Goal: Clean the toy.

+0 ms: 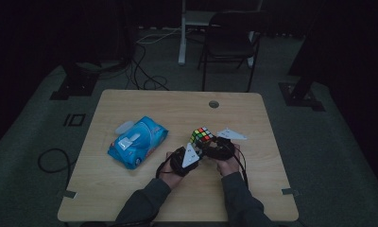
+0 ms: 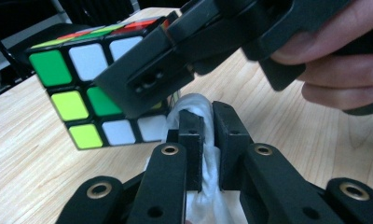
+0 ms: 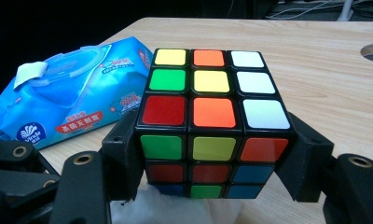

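The wooden bench (image 1: 130,179) carries everything, w/ a round cable hole near its far edge. Next in size is the blue wet-wipe pack (image 1: 137,142), lying flat left of the hands w/ its flap lid open, prob. the source of the wipe in use. The person's forearms come in from the bottom edge, both hands close together at mid-bench.

The right claw (image 3: 212,154) is clamped on the puzzle cube (image 3: 212,126), one jaw on each side face, holding it just above the bench so the lower faces stay reachable. The cube sits approx. level, scrambled: top face shows yellow, orange, white, green, red; front face has green, yellow-green, orange, red, blue stickers on a black body. Stickers look clean and glossy.

The left claw (image 2: 205,135) is pinched shut on a crumpled white wipe (image 2: 198,105), its bunched end poking up between the jaws and touching the cube's lower corner, so the wipe serves as a pad for rubbing the cube.
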`<act>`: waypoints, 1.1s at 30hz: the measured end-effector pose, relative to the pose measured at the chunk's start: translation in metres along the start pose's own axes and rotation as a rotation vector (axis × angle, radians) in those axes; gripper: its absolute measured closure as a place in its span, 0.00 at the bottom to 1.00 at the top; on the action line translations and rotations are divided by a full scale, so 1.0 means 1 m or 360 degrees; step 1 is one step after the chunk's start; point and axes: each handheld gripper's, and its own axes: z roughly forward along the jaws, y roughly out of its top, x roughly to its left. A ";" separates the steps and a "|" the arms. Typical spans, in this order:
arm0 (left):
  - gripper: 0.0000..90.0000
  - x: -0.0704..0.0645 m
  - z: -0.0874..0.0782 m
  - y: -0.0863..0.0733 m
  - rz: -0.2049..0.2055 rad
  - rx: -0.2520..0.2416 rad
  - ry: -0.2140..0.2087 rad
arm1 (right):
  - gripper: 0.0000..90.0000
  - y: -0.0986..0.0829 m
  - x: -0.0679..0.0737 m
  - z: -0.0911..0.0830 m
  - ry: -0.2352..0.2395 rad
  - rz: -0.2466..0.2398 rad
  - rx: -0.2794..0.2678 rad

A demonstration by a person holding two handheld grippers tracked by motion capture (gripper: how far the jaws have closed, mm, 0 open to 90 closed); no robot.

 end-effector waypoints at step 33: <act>0.93 -0.001 0.002 0.001 -0.0024 -0.0038 0.0033 | 0.38 0.000 0.003 -0.001 0.0029 0.0049 -0.0023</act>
